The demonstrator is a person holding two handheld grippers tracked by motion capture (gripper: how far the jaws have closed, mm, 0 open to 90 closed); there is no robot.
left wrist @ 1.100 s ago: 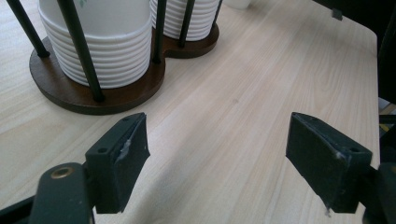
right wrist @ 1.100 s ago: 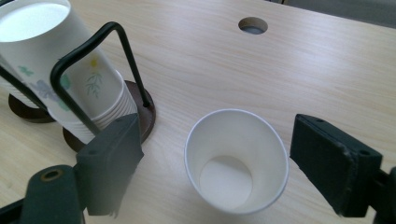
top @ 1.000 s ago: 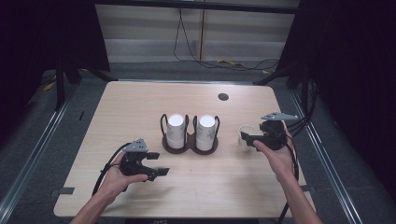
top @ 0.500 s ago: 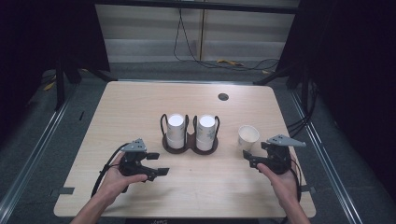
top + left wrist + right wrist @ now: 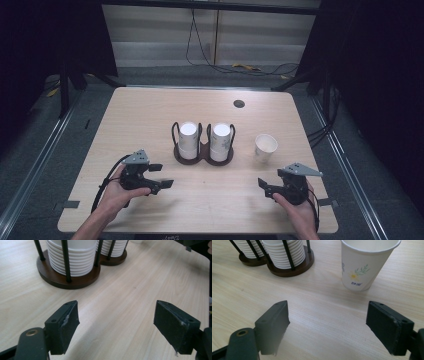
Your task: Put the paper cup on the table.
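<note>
A dark wooden two-ring cup holder (image 5: 202, 156) stands mid-table with a stack of white paper cups in each ring (image 5: 188, 137) (image 5: 220, 139). A single flower-printed paper cup (image 5: 265, 146) stands upright to its right. My left gripper (image 5: 162, 176) hovers at the near left, open and empty, pointing at the holder (image 5: 62, 281). My right gripper (image 5: 265, 187) is at the near right, well short of the single cup (image 5: 364, 265). Its jaws have just been opening and nothing is between them. In the gripper views both pairs of jaws (image 5: 116, 325) (image 5: 328, 326) stand wide over bare wood.
A small dark round grommet (image 5: 239, 103) sits in the light wooden tabletop (image 5: 150, 115) near its far edge. Cables lie on the floor beyond the table. The right gripper's dark body (image 5: 197, 243) shows in the top right corner of the left gripper view.
My right gripper drew back from the single cup toward the table's near edge and sank lower. The cup now stands alone beside the holder. The left gripper has not moved.
</note>
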